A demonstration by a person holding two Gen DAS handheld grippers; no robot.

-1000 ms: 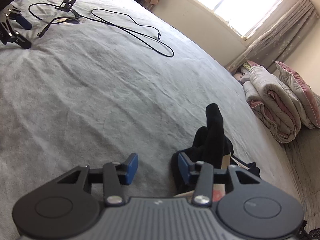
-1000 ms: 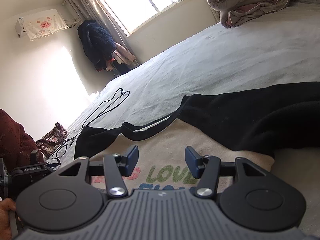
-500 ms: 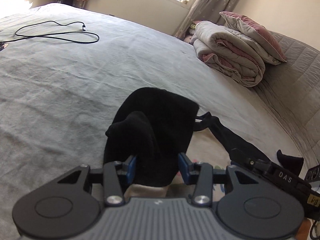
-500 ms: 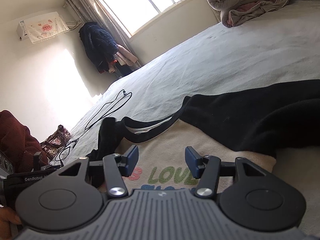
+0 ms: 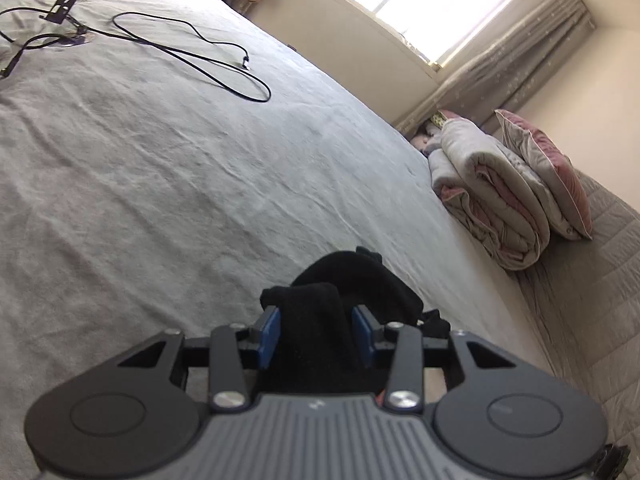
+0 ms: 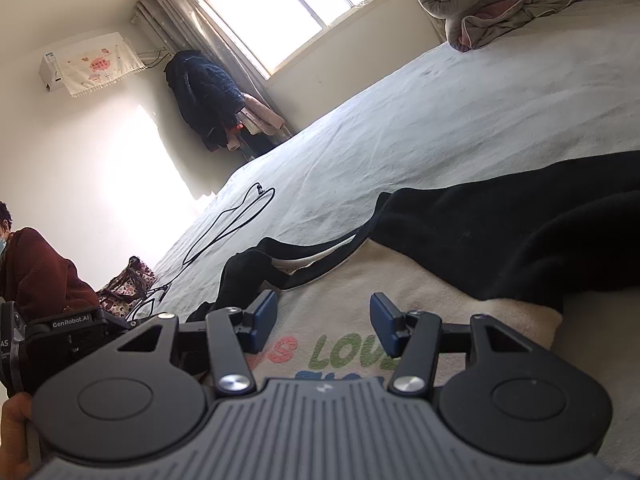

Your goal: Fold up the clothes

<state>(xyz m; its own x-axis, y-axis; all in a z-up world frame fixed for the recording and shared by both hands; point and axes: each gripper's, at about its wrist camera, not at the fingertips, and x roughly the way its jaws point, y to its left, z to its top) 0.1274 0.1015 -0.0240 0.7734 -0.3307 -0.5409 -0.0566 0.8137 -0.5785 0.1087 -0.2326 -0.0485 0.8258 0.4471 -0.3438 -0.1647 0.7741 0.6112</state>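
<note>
Since half a second back, my left view has swung away from the folded quilt toward the window side of the bed, and the black sleeve that stood between open pads now sits pinched between them; my right view has hardly shifted. From largest down: I see one bed [image 5: 168, 184], its grey sheet running wide and bare ahead of the left hand-held gripper [image 5: 316, 336] up to the wall under the window, with the right edge dropping off beside a quilted surface. One sweatshirt [image 6: 432, 292] lies on the near part of the bed under my right side, cream body with coloured lettering facing up, one black sleeve [image 6: 520, 236] spread flat to the right and touching the sheet. One rolled quilt [image 5: 492, 204] and one pink pillow [image 5: 548, 176] sit together at the bed's far right edge, well apart from the garment. One black cable [image 5: 192, 52] loops across the far sheet near one phone stand [image 5: 68, 0]. My left hand-held gripper is closed down on a bunched fold of the other black sleeve [image 5: 320, 320], lifted off the sheet. My right hand-held gripper [image 6: 324, 324] hangs wide apart over the lettering, holding nothing.
</note>
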